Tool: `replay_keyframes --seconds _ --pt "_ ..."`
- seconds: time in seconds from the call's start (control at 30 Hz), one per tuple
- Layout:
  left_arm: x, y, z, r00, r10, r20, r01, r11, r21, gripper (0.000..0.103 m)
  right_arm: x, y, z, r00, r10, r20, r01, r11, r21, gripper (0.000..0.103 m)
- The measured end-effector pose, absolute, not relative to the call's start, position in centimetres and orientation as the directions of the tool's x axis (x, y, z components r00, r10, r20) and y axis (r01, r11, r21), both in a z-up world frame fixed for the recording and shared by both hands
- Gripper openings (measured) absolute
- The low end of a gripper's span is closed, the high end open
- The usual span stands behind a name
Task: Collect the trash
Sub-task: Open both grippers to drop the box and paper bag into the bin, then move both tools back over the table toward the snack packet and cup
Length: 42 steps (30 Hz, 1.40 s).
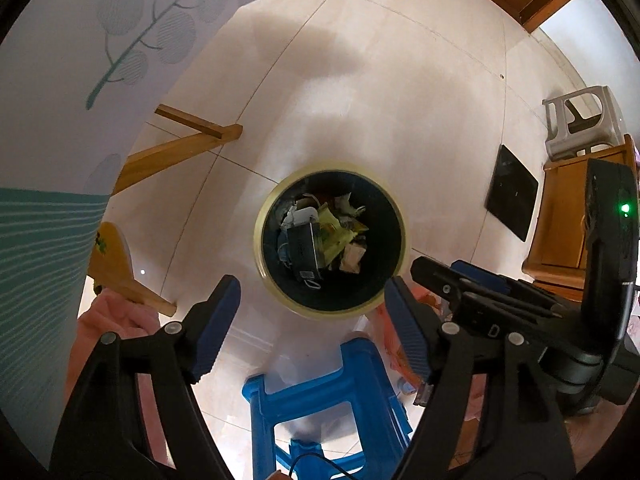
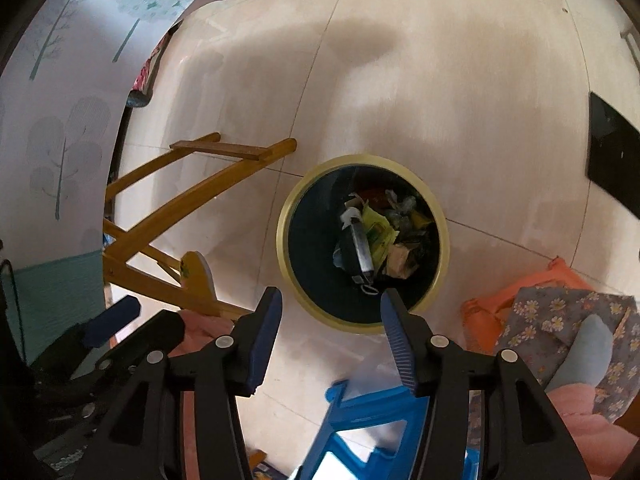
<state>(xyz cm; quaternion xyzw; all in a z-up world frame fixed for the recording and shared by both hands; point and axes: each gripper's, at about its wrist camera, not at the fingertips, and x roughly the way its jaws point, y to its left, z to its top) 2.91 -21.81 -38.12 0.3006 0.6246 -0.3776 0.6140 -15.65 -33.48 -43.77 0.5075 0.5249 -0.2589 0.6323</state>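
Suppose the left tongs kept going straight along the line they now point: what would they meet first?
Probably the trash bin on the floor: the open left tongs aim down at its mouth, with nothing visible between. They would likely reach its near rim or the rubbish inside; depth is unclear.

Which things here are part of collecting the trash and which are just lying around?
Part of the job: trash bin, trash inside it, left gripper, right gripper.
Lying about: blue stool, white stool, black mat, floral cloth.

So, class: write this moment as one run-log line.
left tongs: open, empty | right tongs: open, empty | both above trash bin | trash: inside bin | blue stool: below tongs
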Motion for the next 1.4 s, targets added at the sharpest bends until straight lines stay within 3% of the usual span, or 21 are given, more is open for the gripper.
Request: replay_keyframes --seconds 0.53,1.07,1.4 --pt "1.2 -19.0 -32.7 -0.012 -0.096 -0.995 0.852 0.520 -0.061 0.072 -15.6 -30.5 -39.2 0.169 0.157 -0.973 0.826 0.515 0.227 0.052" --pt "0.3 -13.6 -21.0 0.020 -0.259 -0.966 0.873 0.476 -0.109 0.072 -17.2 -26.2 -27.8 0.259 0.096 -0.961 0.769 0.581 0.266 0.052" --pt "2.5 -9.7 -13.1 0.100 -0.362 -0.927 0.849 0.517 -0.110 0.071 -15.0 -23.0 -19.7 0.323 -0.031 -0.946 0.667 0.716 0.205 0.052"
